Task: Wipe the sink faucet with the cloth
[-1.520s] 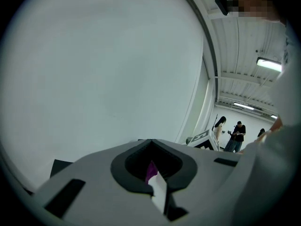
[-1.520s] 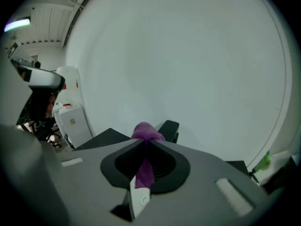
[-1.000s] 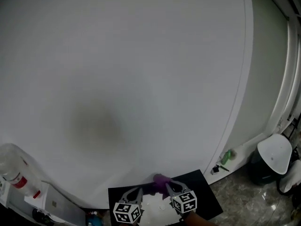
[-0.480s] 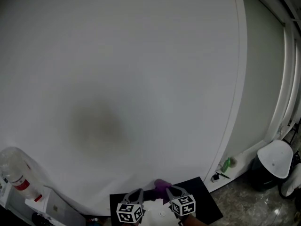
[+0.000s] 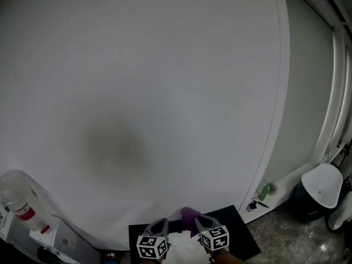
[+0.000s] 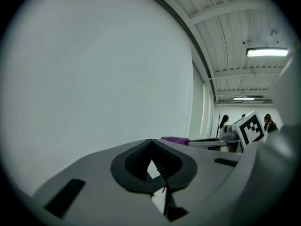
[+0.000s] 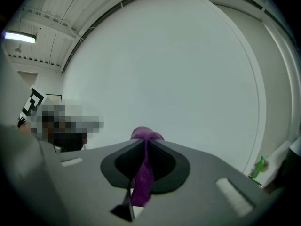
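Observation:
Both grippers sit at the bottom edge of the head view, raised and aimed at a blank white wall. My right gripper (image 5: 196,220) is shut on a purple cloth (image 5: 188,214), which pokes out past its tips; in the right gripper view the cloth (image 7: 142,173) runs down between the closed jaws of my right gripper (image 7: 143,142). My left gripper (image 5: 165,223) is beside it, and in its own view the left gripper (image 6: 151,144) has its jaws closed with nothing in them. The purple cloth (image 6: 175,140) shows just beyond. No faucet or sink is visible.
A white wall (image 5: 143,92) fills most of the view. A dark mat (image 5: 242,235) lies under the grippers. A clear bottle with a red label (image 5: 19,202) stands at lower left. A white bin (image 5: 320,183) and a small green item (image 5: 265,191) are at lower right.
The head view has tilted slightly, shifting the scene a little. Both grippers keep their places at the bottom edge, and the cloth stays in the right gripper.

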`<state>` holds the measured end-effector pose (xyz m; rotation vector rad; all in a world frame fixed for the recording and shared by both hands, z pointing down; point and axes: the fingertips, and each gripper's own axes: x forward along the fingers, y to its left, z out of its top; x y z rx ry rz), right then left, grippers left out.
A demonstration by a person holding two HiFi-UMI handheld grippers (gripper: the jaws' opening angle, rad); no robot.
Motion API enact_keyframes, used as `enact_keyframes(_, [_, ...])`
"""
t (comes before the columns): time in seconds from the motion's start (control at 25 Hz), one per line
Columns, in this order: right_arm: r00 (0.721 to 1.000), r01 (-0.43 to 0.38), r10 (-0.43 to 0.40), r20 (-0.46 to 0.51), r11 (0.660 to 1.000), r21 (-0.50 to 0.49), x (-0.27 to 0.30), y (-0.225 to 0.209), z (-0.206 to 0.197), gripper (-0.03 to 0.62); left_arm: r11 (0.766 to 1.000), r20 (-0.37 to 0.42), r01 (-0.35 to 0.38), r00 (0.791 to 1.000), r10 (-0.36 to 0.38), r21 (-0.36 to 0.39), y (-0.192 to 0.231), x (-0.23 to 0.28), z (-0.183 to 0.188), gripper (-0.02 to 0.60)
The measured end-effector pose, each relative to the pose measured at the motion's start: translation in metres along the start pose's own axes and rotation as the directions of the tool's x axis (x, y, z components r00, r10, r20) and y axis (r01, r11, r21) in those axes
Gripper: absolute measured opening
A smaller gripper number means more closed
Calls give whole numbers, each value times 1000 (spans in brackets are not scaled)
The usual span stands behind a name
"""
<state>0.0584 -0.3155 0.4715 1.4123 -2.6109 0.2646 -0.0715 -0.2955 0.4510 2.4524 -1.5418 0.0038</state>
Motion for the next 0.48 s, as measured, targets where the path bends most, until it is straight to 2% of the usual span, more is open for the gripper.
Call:
enact_keyframes(0.28, [1000,2,-2,5,1000,-23,0,5,1,26,1000,2,4,1000,-4,6,1,-4,0,5])
enact_keyframes(0.48, [1000,-2,2,1,1000,1,2,3,-1,26,1000,2,7,1000,-7,-8,1,-1,1,5])
